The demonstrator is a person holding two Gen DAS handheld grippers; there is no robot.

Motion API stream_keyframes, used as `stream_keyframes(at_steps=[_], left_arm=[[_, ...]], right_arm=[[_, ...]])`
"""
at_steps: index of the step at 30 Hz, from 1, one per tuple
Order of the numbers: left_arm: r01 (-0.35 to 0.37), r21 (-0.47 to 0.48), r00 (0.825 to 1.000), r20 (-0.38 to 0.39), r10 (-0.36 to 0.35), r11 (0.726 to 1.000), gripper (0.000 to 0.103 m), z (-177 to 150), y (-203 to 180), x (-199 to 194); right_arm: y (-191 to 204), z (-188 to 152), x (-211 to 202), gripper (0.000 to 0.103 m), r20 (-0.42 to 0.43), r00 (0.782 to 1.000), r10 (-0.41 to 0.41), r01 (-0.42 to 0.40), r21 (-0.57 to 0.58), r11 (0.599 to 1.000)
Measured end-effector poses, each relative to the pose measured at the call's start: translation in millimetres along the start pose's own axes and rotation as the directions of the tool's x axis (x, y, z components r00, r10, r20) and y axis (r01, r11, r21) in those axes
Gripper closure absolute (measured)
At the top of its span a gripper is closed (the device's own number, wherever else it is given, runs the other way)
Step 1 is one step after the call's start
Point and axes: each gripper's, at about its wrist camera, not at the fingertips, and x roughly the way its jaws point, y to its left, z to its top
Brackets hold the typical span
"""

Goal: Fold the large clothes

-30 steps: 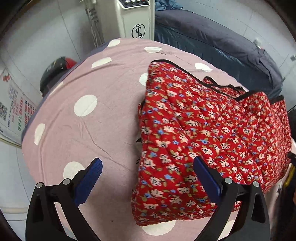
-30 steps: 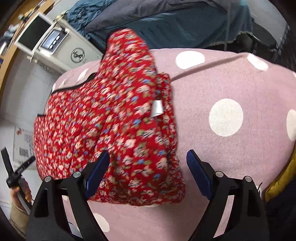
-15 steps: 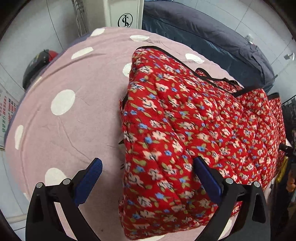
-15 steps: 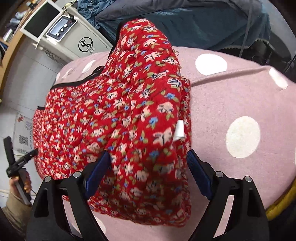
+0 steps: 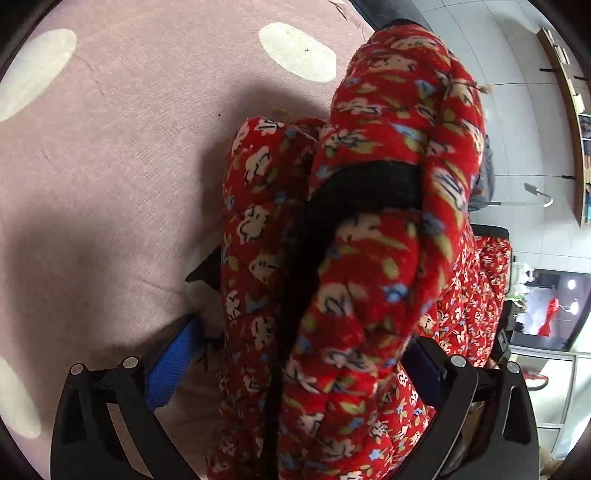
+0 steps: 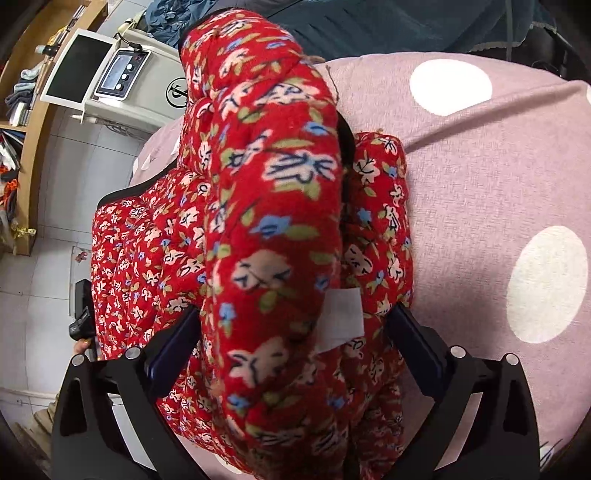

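A red floral quilted garment [image 5: 369, 277] with black trim [image 5: 369, 184] lies folded on a pink sheet with white dots [image 5: 110, 147]. My left gripper [image 5: 304, 332] straddles one thick folded end of it. Its jaws stand wide, and the left blue pad [image 5: 173, 365] sits a little apart from the cloth. In the right wrist view the garment [image 6: 266, 221] bulges up with a white label [image 6: 341, 317] on it. My right gripper [image 6: 295, 312] straddles that end, its jaws opening with the padded fold filling the gap between them.
A white appliance with a control panel [image 6: 122, 74] stands past the bed's far edge, beside a wooden shelf [image 6: 29, 147]. Dark blue bedding [image 6: 369, 22] lies behind. A hand holds the other gripper [image 6: 81, 314] at the garment's left side. Bare pink sheet [image 6: 480, 184] spreads to the right.
Both grippers have dropped and tilted down onto the garment, so its folded ends now sit between the jaws. The right jaws have spread wider.
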Motion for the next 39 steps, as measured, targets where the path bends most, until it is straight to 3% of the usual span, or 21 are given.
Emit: stream_keyframes(at_steps=[4,7,10,13,18,23,29,31,36,39], left_arm=[[-0.014,0.029,1.000,-0.015,0.014,1.000,0.005,6.4,-4.9,1.9],[-0.043,0.052,0.999,0.020,0.042,0.998,0.005,12.1,-14.7,-0.9],[-0.091,0.105,0.994,0.078,0.083,0.990,0.005,8.8,-27.0,-7.3],[-0.095,0.142,0.991,0.104,0.081,0.985,0.005,6.3,-29.8,-14.0],[-0.027,0.112,0.998,0.058,0.021,0.993,0.005,14.7,-17.4,-5.9],[-0.056,0.123,0.998,0.036,0.052,0.991,0.005,29.2,-31.0,4.7],[-0.031,0.132,0.998,0.051,0.025,0.991,0.007,31.4,-26.7,5.6],[-0.052,0.132,0.997,0.067,0.043,0.990,0.010,22.3,-39.5,10.3],[-0.061,0.141,0.993,0.105,0.046,0.988,0.031,5.5,-60.9,3.7],[-0.059,0.142,0.990,0.132,0.040,0.988,0.038,-3.8,-72.2,-5.2]], right_arm=[[-2.3,0.9,3.9,0.005,0.002,1.000,-0.004,0.004,0.008,1.000],[-5.3,-5.2,-1.5,0.005,0.014,1.000,-0.010,0.010,0.020,1.000],[4.1,-7.9,-11.1,0.005,0.022,0.995,-0.094,0.094,0.000,0.996],[6.2,-11.7,-22.1,0.005,0.059,0.988,-0.144,0.143,0.010,0.990],[-33.0,-16.2,-0.1,0.005,-0.031,0.998,0.046,-0.038,0.204,0.978],[-23.5,-11.2,10.9,0.004,0.000,1.000,0.021,-0.021,0.188,0.982],[-23.2,-9.2,10.0,0.006,-0.017,0.999,0.050,-0.046,0.168,0.985],[-16.7,-9.9,8.1,0.011,-0.008,0.999,0.037,-0.035,0.162,0.986],[12.6,-18.2,-10.5,0.042,0.046,0.998,-0.044,0.040,0.099,0.994],[37.3,-24.3,-24.1,0.053,0.069,0.993,-0.100,0.098,0.038,0.994]])
